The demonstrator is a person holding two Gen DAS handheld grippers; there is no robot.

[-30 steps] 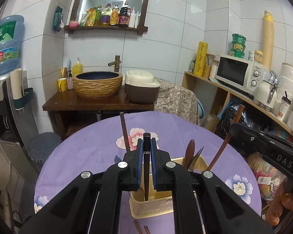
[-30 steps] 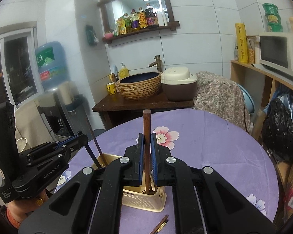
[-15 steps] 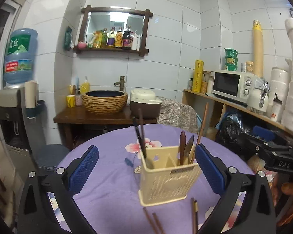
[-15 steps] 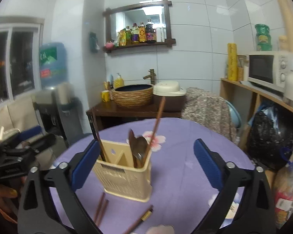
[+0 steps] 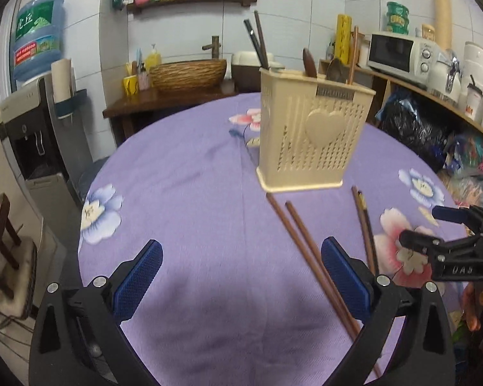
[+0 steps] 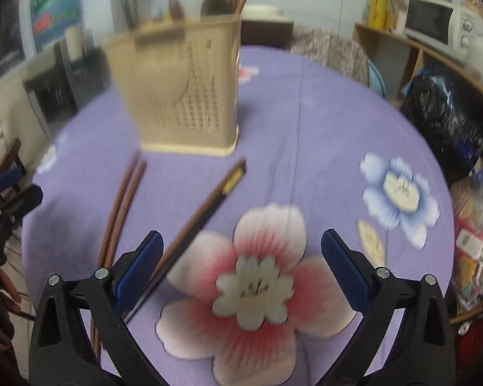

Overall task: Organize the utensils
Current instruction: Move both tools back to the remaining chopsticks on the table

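Change: a second ago each gripper pinched a chopstick over the holder (image 5: 312,135); both sticks now stand in it, grippers dropped low.
Left gripper (image 5: 241,284): fingers spread wide, empty, just short of the holder's front.
Right gripper (image 6: 241,271): fingers spread, empty, near the holder's right front.
Brown chopstick pair (image 5: 306,251): flat on the cloth (image 5: 183,167), front of holder.
Dark chopstick pair (image 5: 365,225): front-right of holder, nearest right gripper.
Meaning: two stored; likely four left, next grabs probably these.

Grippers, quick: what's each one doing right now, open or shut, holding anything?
Left gripper: jaws wide open, holding nothing.
Right gripper: jaws wide open, holding nothing; the dark chopsticks lie on the tablecloth.
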